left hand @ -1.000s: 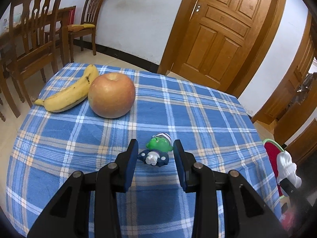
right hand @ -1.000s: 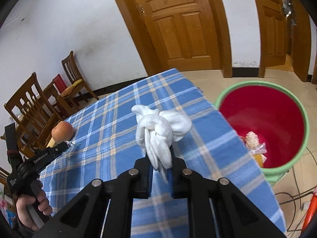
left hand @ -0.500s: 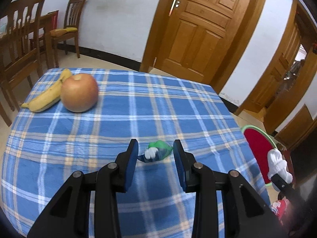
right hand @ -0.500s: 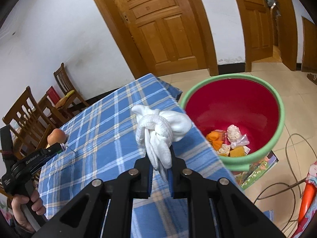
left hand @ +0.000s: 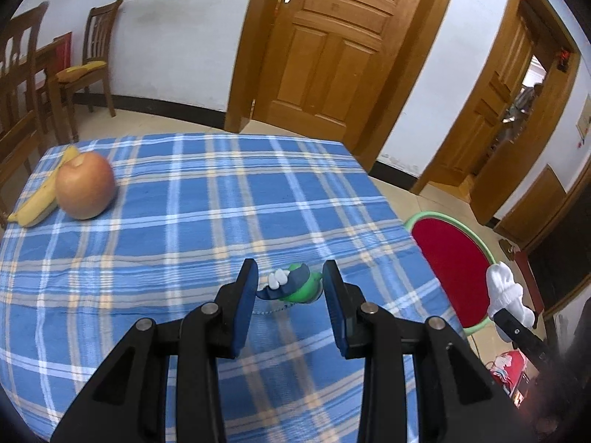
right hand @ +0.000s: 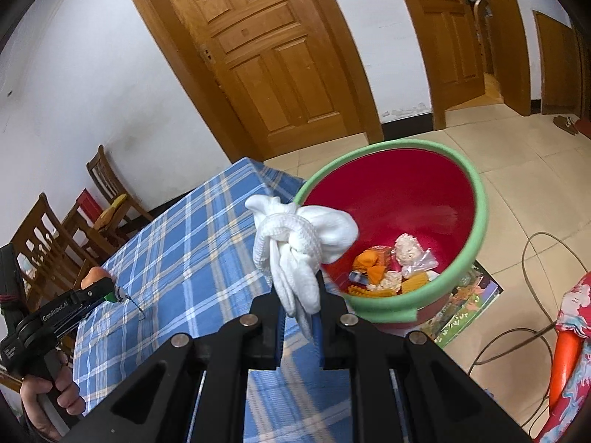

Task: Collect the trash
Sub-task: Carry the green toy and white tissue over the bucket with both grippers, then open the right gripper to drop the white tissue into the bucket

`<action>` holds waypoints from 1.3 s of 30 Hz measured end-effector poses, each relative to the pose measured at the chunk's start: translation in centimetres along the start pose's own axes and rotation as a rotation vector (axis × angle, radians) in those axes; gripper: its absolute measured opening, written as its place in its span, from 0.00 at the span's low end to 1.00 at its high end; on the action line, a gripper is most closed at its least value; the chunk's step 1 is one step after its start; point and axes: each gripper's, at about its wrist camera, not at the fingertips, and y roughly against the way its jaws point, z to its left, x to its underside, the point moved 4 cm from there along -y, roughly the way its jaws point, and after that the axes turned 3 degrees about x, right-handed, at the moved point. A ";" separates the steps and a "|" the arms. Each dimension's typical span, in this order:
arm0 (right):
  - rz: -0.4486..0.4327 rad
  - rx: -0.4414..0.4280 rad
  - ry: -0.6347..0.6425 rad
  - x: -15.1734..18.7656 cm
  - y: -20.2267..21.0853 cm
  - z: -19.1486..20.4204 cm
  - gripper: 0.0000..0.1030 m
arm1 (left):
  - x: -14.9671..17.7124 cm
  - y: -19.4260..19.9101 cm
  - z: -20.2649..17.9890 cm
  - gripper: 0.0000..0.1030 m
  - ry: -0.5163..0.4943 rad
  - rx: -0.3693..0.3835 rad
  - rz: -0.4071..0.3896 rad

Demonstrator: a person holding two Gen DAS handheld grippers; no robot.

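Two grippers are loaded: the right gripper [right hand: 298, 317] is clenched on one knotted white cloth [right hand: 301, 236] beside the rim of the red bucket [right hand: 480, 199] (green-edged, scraps inside), and the left gripper [left hand: 290, 288] pinches one small green toy figure [left hand: 295, 286] above the tablecloth [left hand: 207, 221]. One apple [left hand: 85, 185] and one banana [left hand: 35, 205] sit at the far left edge, leaving the cloth's middle bare.

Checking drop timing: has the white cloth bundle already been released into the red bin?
No: the white cloth bundle is clamped between the right gripper's fingers, near the red bin's rim.
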 end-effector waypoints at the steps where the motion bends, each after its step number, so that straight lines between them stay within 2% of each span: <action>1: -0.001 0.001 -0.005 -0.1 0.1 -0.3 0.14 | 0.0 0.0 -0.5 0.35 -0.005 0.007 0.004; 18: -0.013 0.039 -0.096 -1.6 -0.2 -5.7 0.14 | -1.0 -3.1 -8.8 0.35 -0.107 0.095 0.041; 28: 0.000 0.074 -0.118 -2.5 -1.4 -7.9 0.15 | -1.2 -5.2 -12.4 0.35 -0.156 0.135 0.065; 36: 0.007 0.085 -0.128 -2.6 -2.2 -9.0 0.20 | -0.9 -6.7 -14.9 0.35 -0.194 0.154 0.093; 39: 0.007 0.087 -0.140 -2.6 -2.2 -9.6 0.31 | -0.6 -7.1 -15.8 0.35 -0.205 0.162 0.104</action>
